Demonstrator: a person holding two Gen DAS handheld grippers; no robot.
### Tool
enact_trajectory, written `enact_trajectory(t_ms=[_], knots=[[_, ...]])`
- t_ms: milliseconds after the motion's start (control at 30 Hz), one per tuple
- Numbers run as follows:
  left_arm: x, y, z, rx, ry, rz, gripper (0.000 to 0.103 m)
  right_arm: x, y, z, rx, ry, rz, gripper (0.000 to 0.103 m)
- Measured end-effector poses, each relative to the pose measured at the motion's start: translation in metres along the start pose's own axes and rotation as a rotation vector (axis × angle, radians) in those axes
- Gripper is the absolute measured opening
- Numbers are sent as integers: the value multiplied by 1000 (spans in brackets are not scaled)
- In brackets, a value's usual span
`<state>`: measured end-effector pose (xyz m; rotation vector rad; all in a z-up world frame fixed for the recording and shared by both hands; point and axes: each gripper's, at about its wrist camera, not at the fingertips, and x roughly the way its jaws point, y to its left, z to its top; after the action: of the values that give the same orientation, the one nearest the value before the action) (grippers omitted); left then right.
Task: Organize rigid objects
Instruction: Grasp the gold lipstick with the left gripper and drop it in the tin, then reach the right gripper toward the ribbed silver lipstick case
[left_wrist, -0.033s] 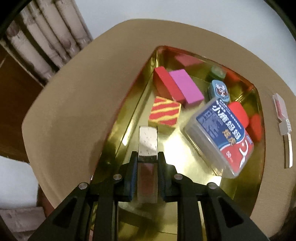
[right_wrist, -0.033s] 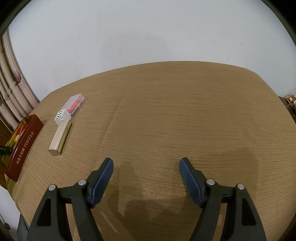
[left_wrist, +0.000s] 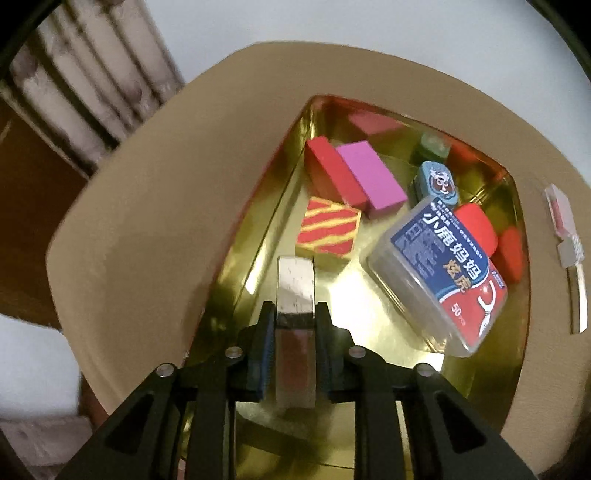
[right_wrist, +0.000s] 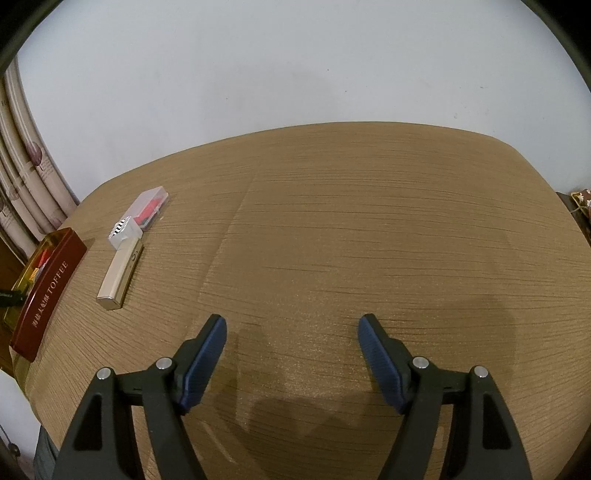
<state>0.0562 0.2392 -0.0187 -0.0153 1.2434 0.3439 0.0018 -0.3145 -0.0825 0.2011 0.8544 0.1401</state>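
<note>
Left hand-held gripper (left_wrist: 294, 332) is clamped on a slim silver block (left_wrist: 295, 291) w/ a reddish face, held just over the near end of the gold tin (left_wrist: 258, 229); can't tell if it's touching the bottom. Right past its tip sits a red/yellow striped block (left_wrist: 328, 232), then a red block (left_wrist: 327, 170) and a pink block (left_wrist: 371, 179) side by side and touching. To the right, a clear floss-pick box (left_wrist: 439, 273) w/ blue/red label lies tilted, partly over some red rounded pieces (left_wrist: 476, 225), w/ a small blue tin (left_wrist: 437, 182) behind it. Right hand-held gripper (right_wrist: 291, 347) is wide open, holding nothing, hovering over bare tabletop (right_wrist: 369, 240). Far to its left: a beige bar (right_wrist: 120, 277), a small white piece (right_wrist: 123, 232), and a clear case w/ red inside (right_wrist: 149, 206), next to the tin's dark red outer side.
</note>
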Motion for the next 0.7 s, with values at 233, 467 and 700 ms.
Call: enact_trajectory(t_ms=[233,467,700], knots=[[-55,-6,-18,16,-163,-4,64,1,0,-1,0,0,1,76],[-119,-13,-74,8,-260,-170,75,7,7,2,-38,17,-26,81],[-133,-28,-162,-13,-253,-282,78,8,50,7,-71,75,-3,81]])
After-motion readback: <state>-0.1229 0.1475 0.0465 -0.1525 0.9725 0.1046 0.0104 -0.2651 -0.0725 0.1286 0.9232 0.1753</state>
